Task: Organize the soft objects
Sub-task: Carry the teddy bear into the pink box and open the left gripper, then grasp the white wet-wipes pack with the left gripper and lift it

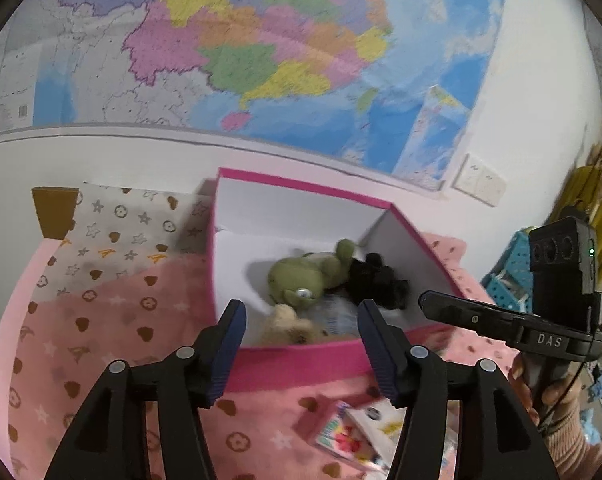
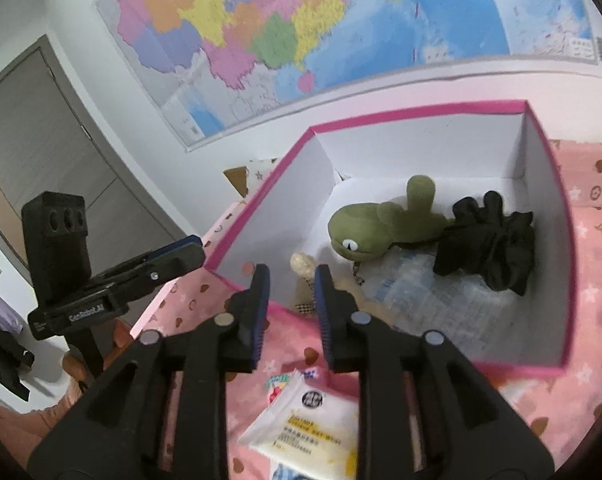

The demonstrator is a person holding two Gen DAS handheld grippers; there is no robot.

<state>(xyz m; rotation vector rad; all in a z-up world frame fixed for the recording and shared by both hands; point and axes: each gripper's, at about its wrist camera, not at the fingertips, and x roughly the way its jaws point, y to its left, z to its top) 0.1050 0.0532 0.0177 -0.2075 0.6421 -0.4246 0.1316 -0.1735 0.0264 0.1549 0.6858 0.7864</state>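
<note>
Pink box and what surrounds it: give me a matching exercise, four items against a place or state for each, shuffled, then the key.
Items:
1. green plush
2. black fabric item
3. white packet
4. left gripper

Places or states:
A. on the pink blanket, outside the pink box
B. open, nothing between its fingers
C. in the box, at the plush's tail end
D. in the box, white eye showing

Pairs: 1-D, 2-C, 3-A, 4-B

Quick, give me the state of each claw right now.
Left claw: open, holding nothing, near the box.
Right claw: partly open, holding nothing.
</note>
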